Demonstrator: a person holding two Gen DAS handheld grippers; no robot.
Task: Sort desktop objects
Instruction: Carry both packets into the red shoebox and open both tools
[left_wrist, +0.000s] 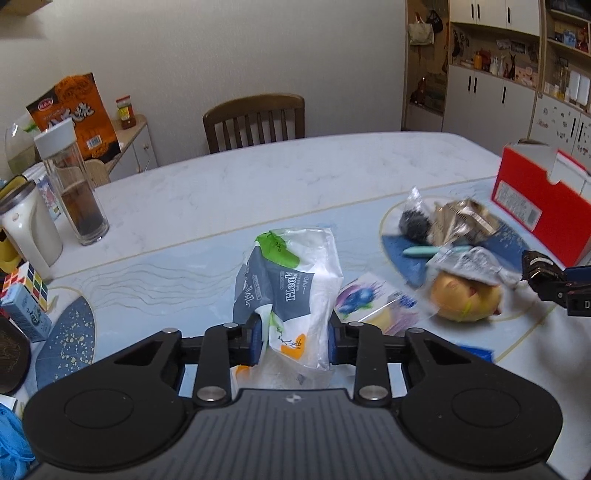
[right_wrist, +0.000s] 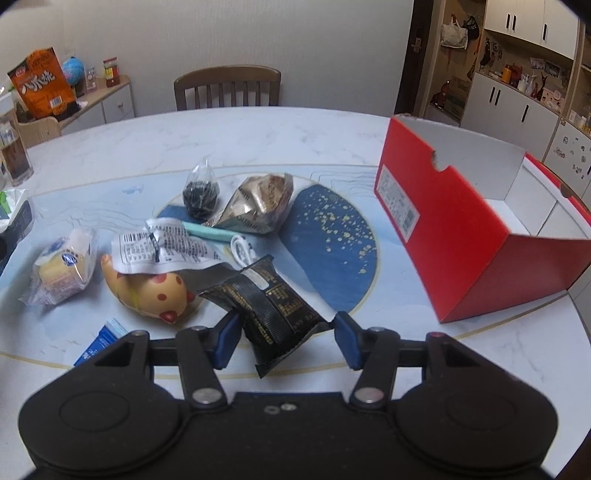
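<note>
Our left gripper (left_wrist: 293, 341) is clamped on a white tissue pack (left_wrist: 291, 291) with grey and green print, its blue pads pressing both sides, and the pack stands up between them above the table (left_wrist: 258, 173).

Our right gripper (right_wrist: 286, 341) has a black snack packet (right_wrist: 273, 306) with gold print between its pads. The left pad touches the packet, while the right pad stands just apart from its corner, so we cannot tell whether the grip is firm.

Just beyond the packet lie a yellow spotted toy (right_wrist: 155, 291) under a crumpled printed wrapper (right_wrist: 166, 247), a white cable (right_wrist: 242, 251), a mint-green pen (right_wrist: 210, 232), a gold foil bag (right_wrist: 258, 205) and a small bag of dark bits (right_wrist: 201, 194). A wrapped cake (right_wrist: 62, 269) lies to the left. An open red box (right_wrist: 454, 229) stands at the right, well apart from the pile.
</note>
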